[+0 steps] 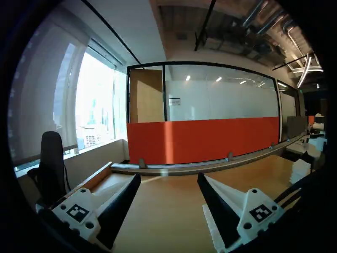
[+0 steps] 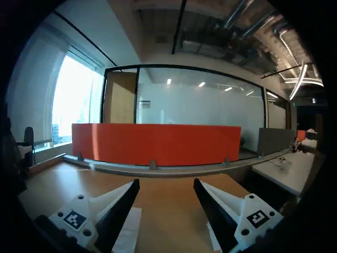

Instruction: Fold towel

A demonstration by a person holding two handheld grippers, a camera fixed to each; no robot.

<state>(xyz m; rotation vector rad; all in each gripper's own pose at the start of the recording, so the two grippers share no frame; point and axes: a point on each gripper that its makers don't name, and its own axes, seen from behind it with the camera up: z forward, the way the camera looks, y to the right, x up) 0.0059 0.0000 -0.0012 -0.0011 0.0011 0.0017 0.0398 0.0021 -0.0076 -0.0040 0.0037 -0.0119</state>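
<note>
L gripper [image 1: 168, 177] fingers wide apart over wood table [image 1: 168, 215], white towel [image 1: 209, 223] edge by one finger. R gripper [image 2: 165, 182] also apart, nothing held.

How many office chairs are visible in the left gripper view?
1. A black chair stands at the far left, beside the window; others may be hidden.

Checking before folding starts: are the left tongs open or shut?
Open: the white-and-black left tongs stand wide apart, with the bare light-brown wooden tabletop showing between them and nothing held.
</note>
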